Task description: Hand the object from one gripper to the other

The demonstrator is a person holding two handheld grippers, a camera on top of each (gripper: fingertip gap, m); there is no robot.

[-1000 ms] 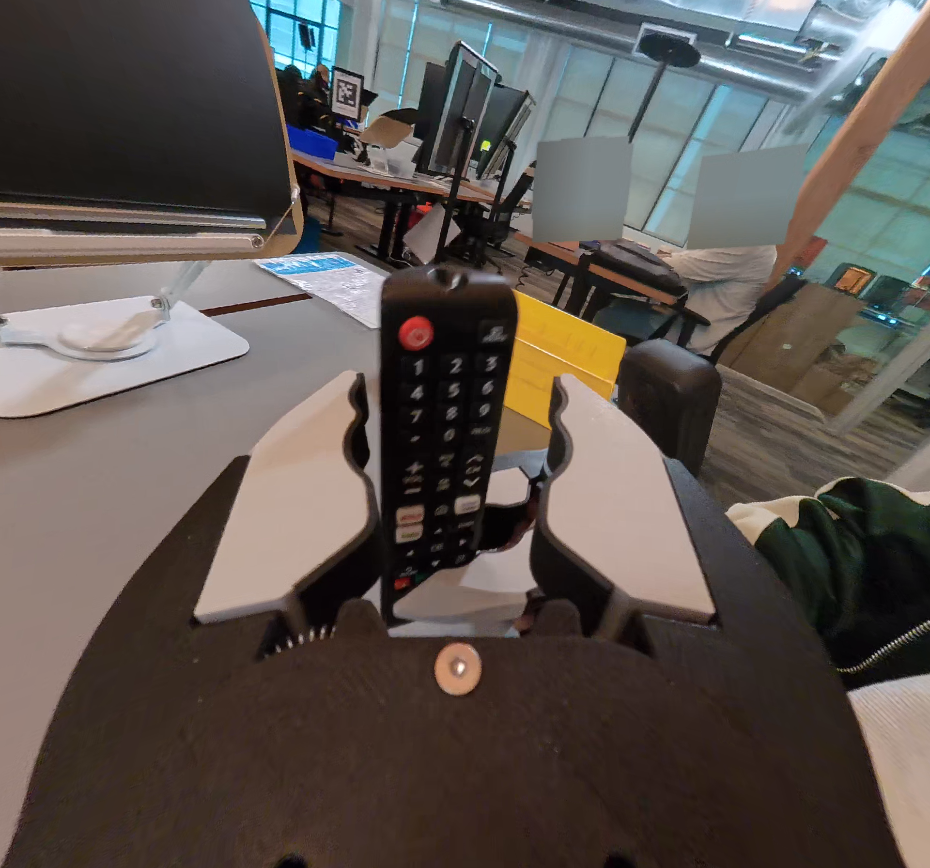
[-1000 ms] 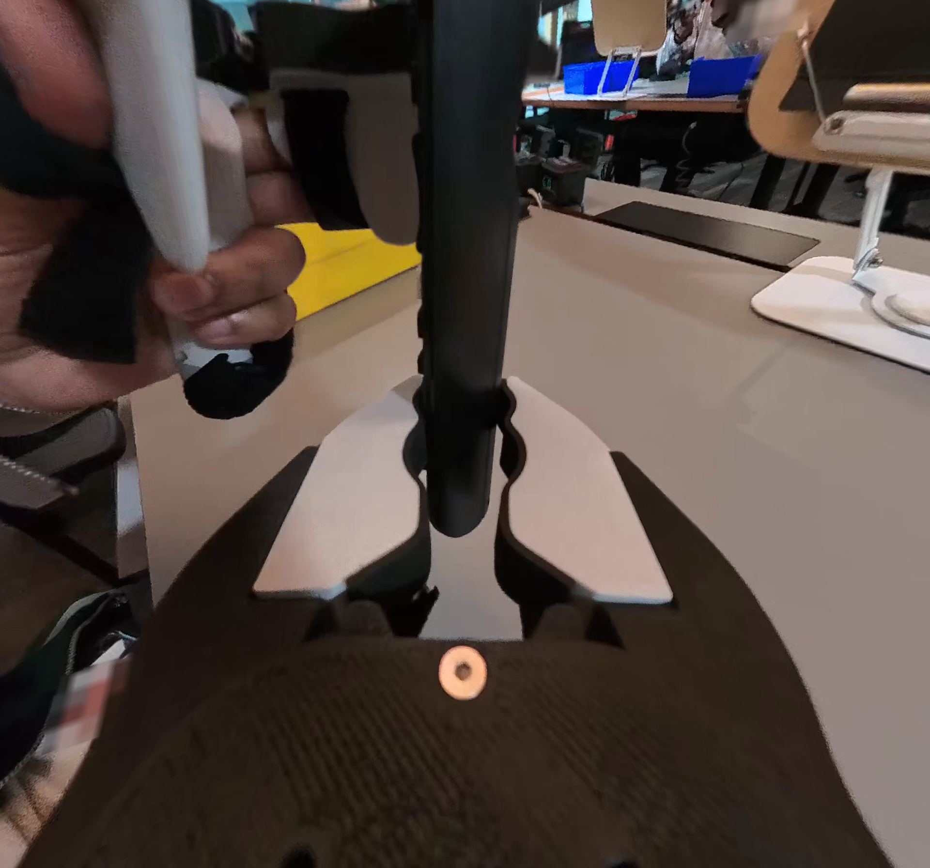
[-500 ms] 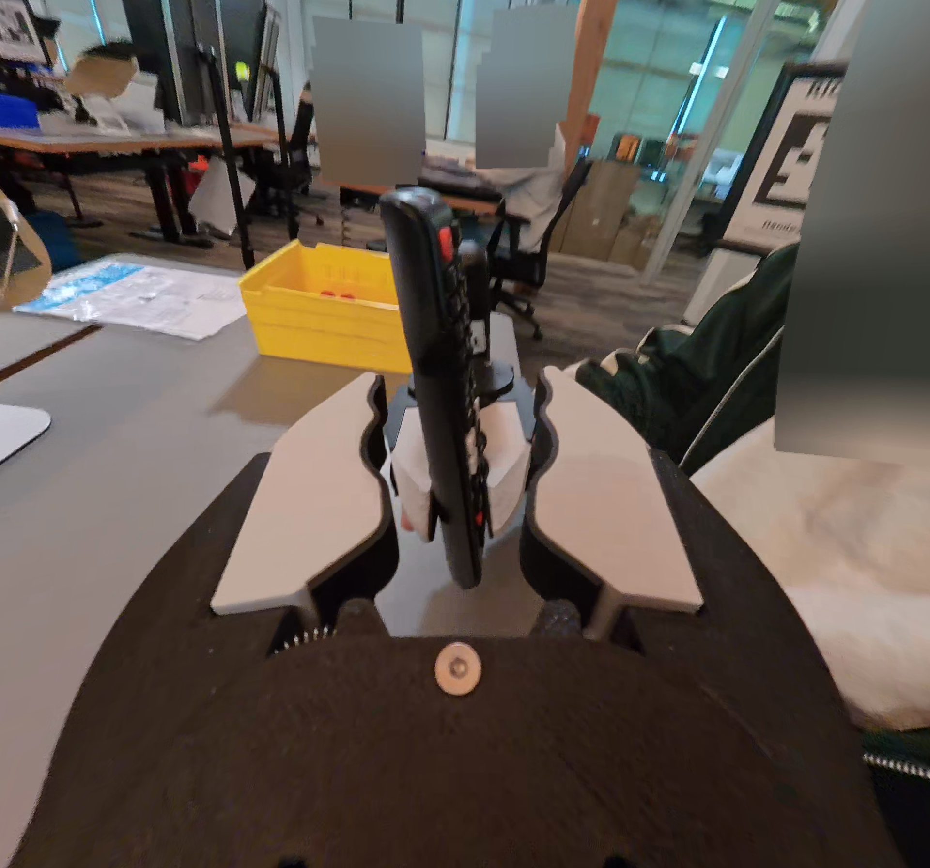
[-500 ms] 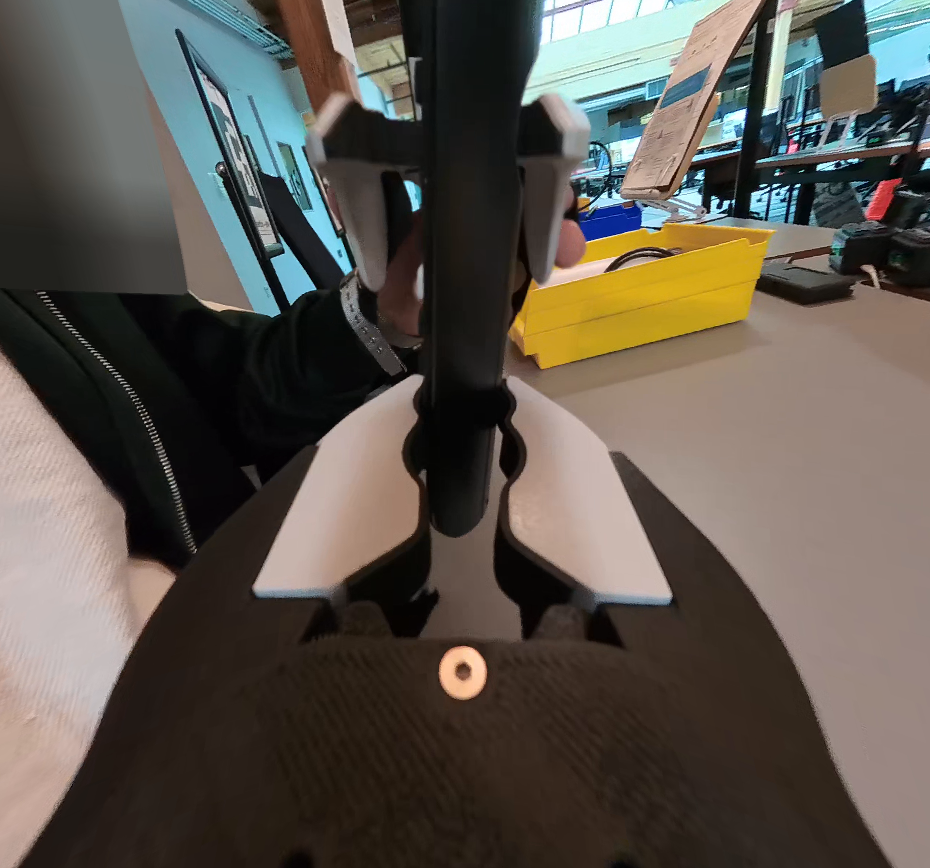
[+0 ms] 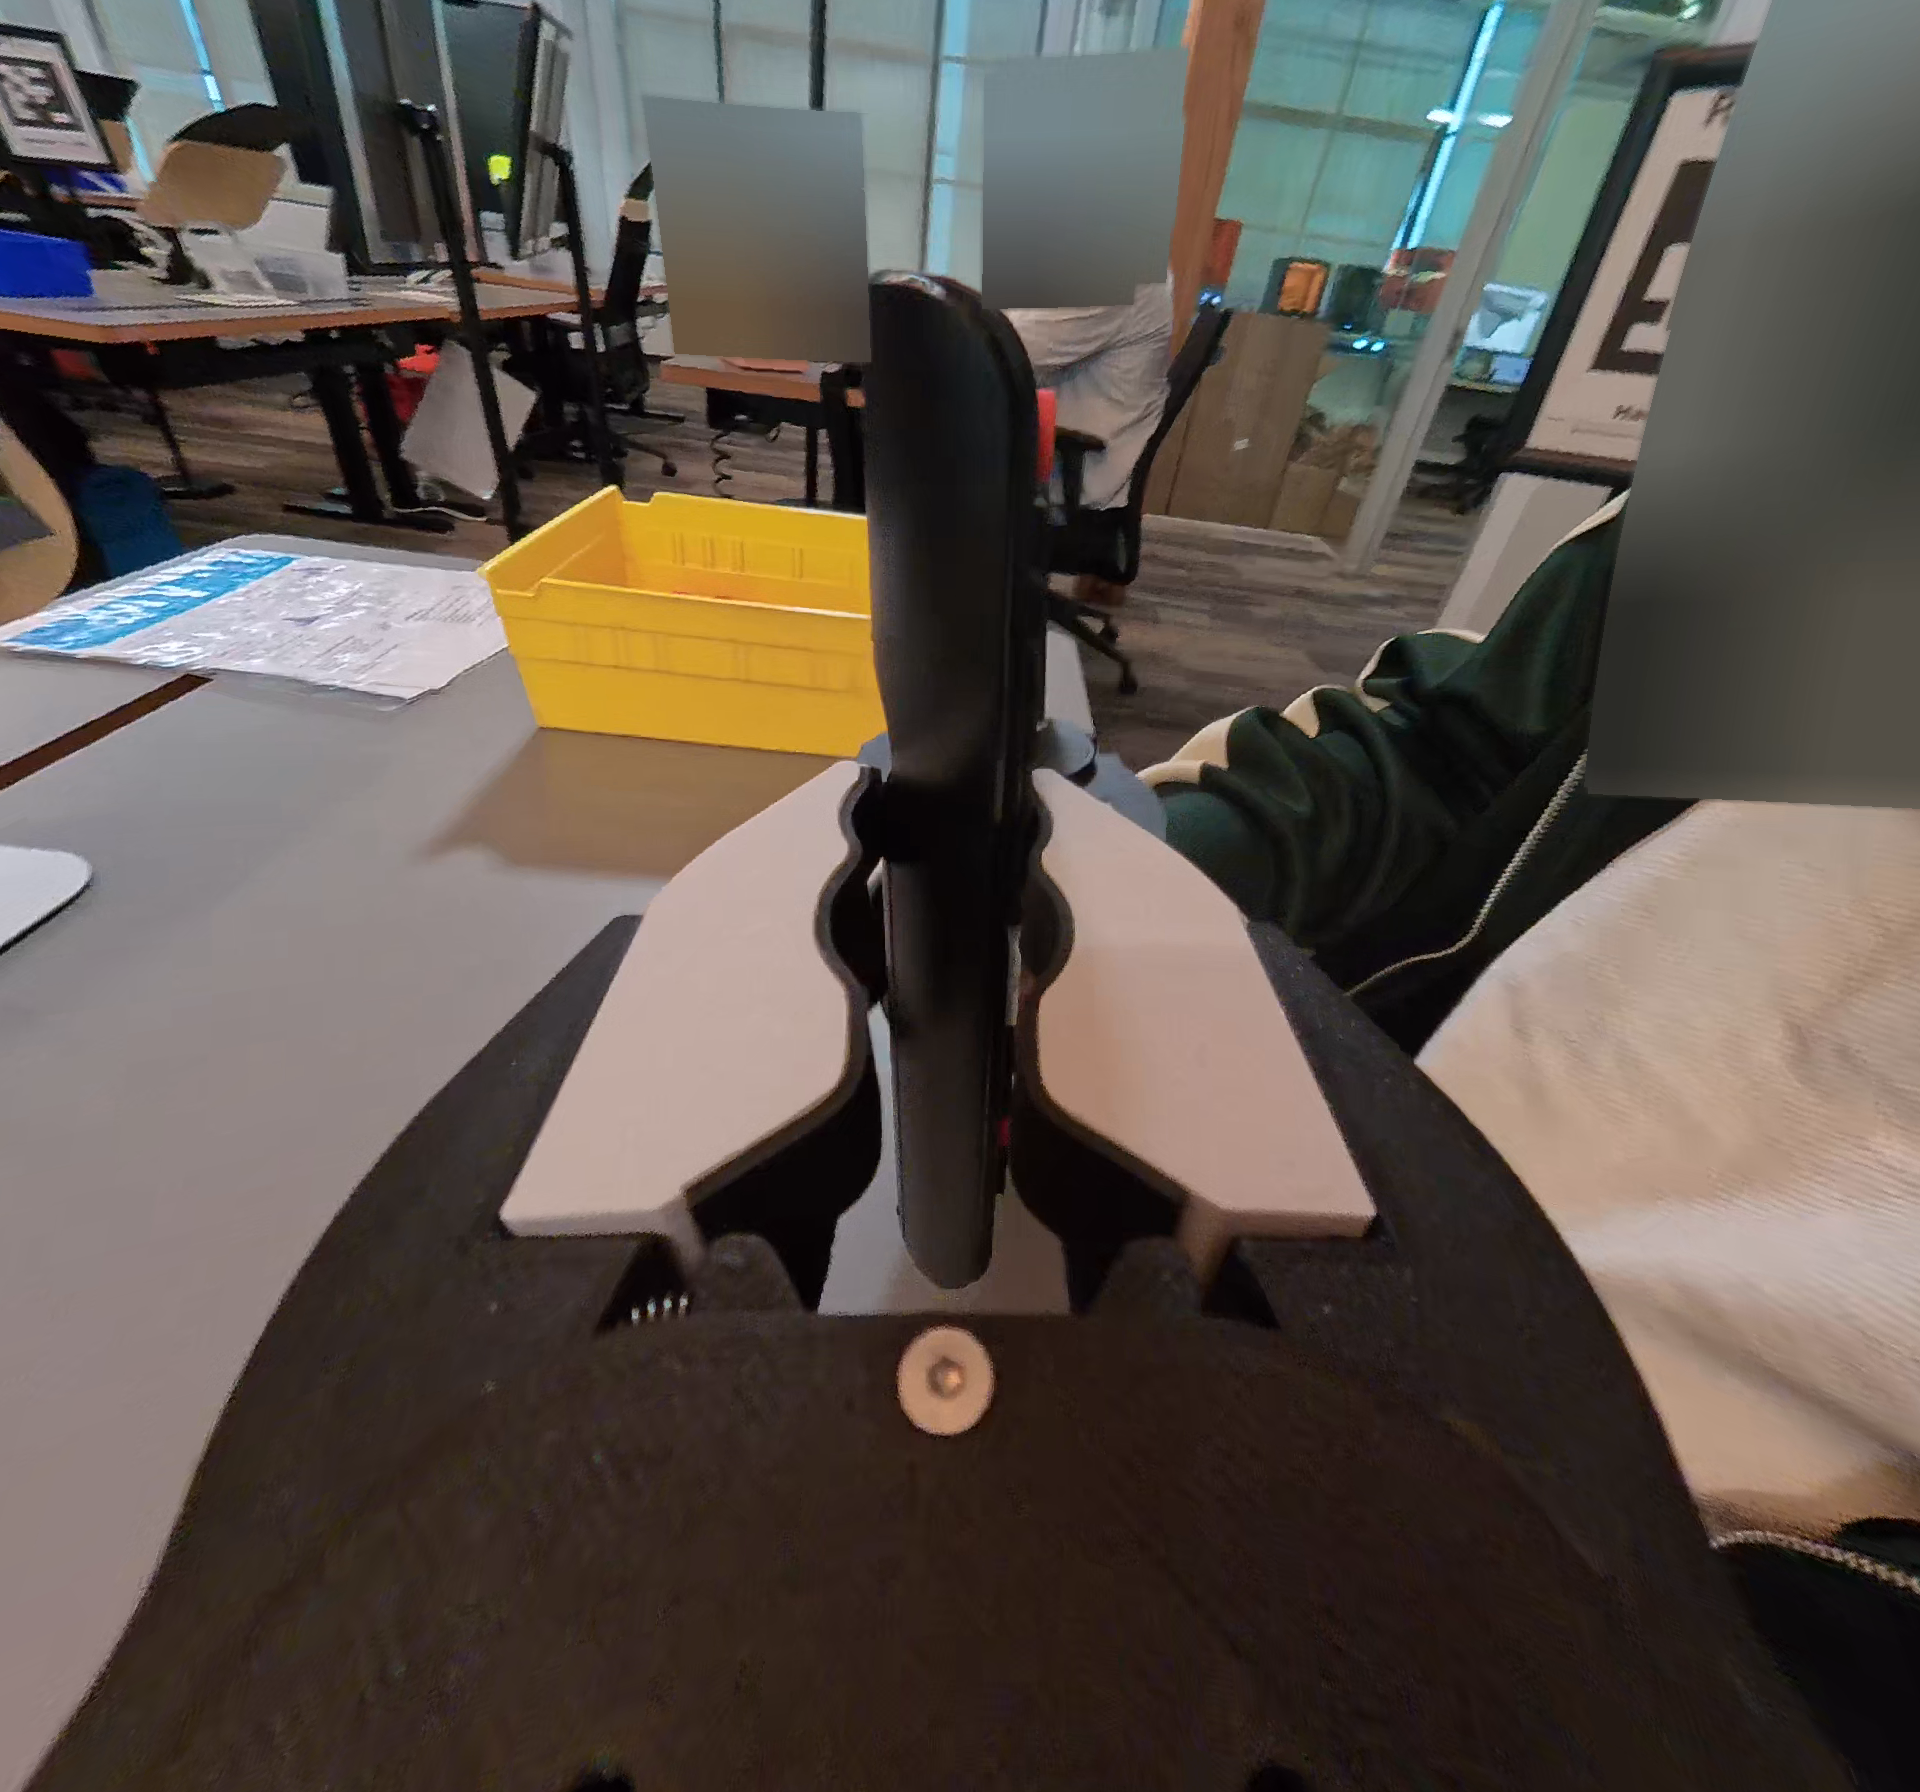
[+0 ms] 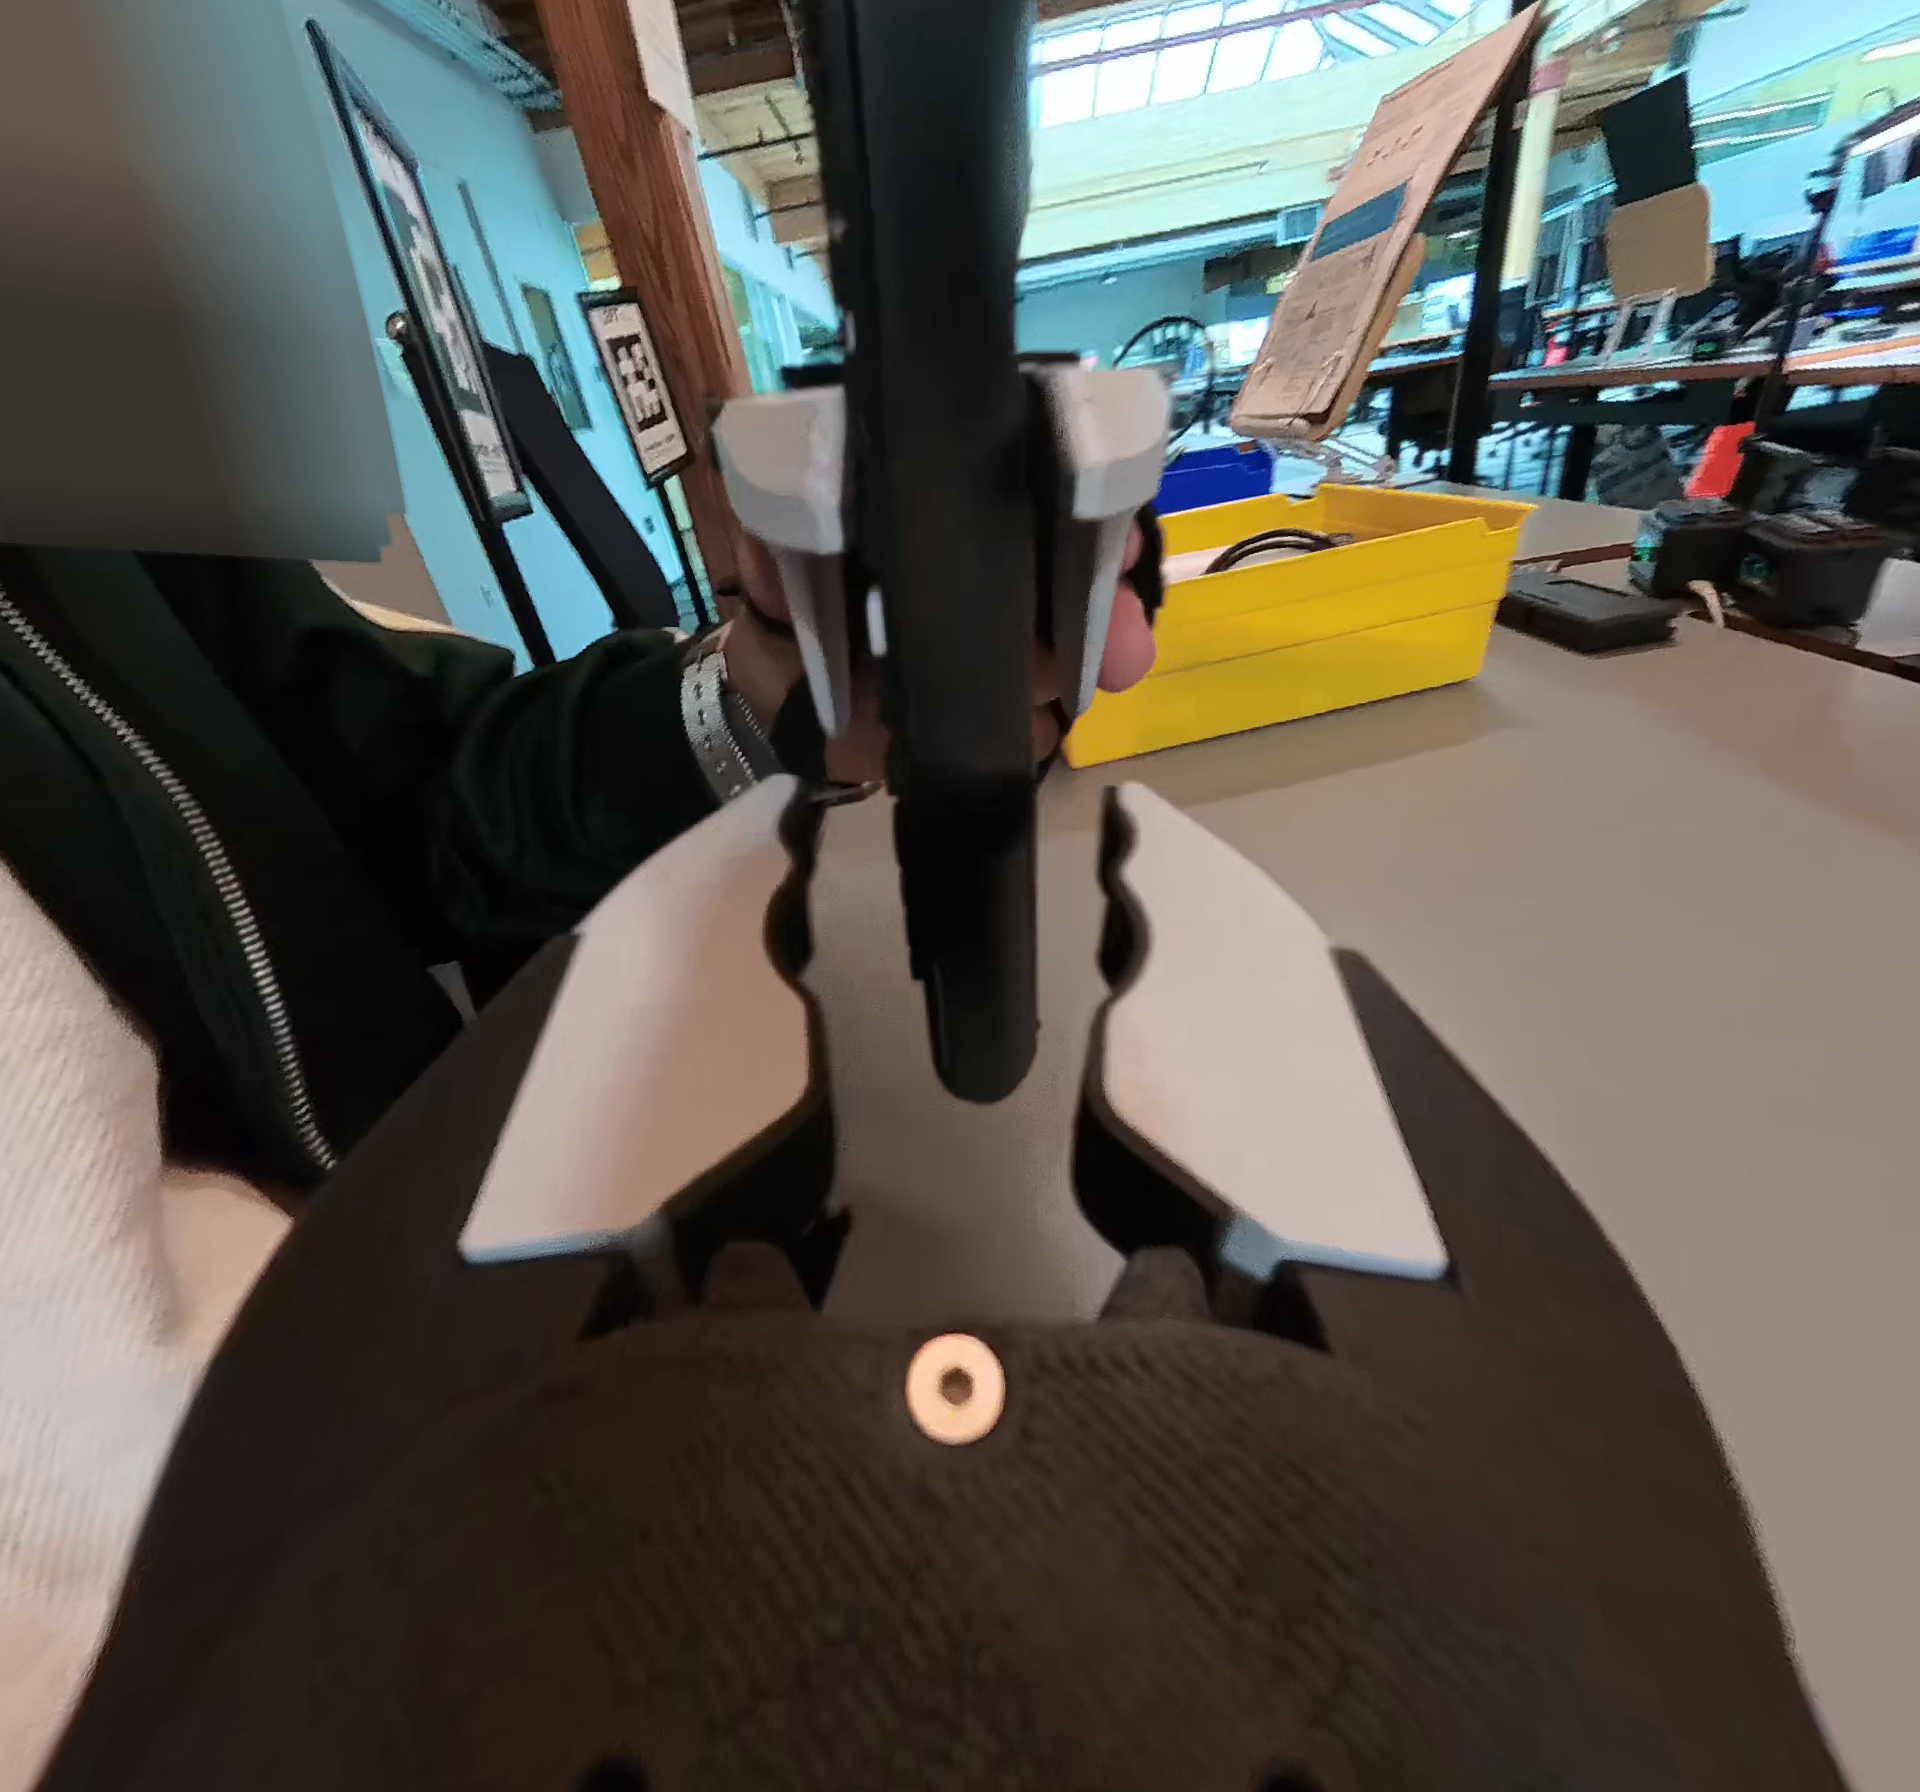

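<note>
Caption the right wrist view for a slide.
Right gripper open around black plastic remote control, now clamped by left gripper, yellow plastic bin behind.

I see one task object: a black remote control (image 5: 951, 807), long and slim with rounded ends. It stands roughly upright and edge-on to my left wrist camera, so its smooth back faces left and its button face points right; only slivers of red and white buttons show along that right edge. Its lower portion sits pinched between two white fingers, and its top end rises clear above them. In my right wrist view the remote control (image 6: 961, 703) again stands upright, its lower end hanging free above the grey table (image 6: 1558, 911) without touching anything.
</note>
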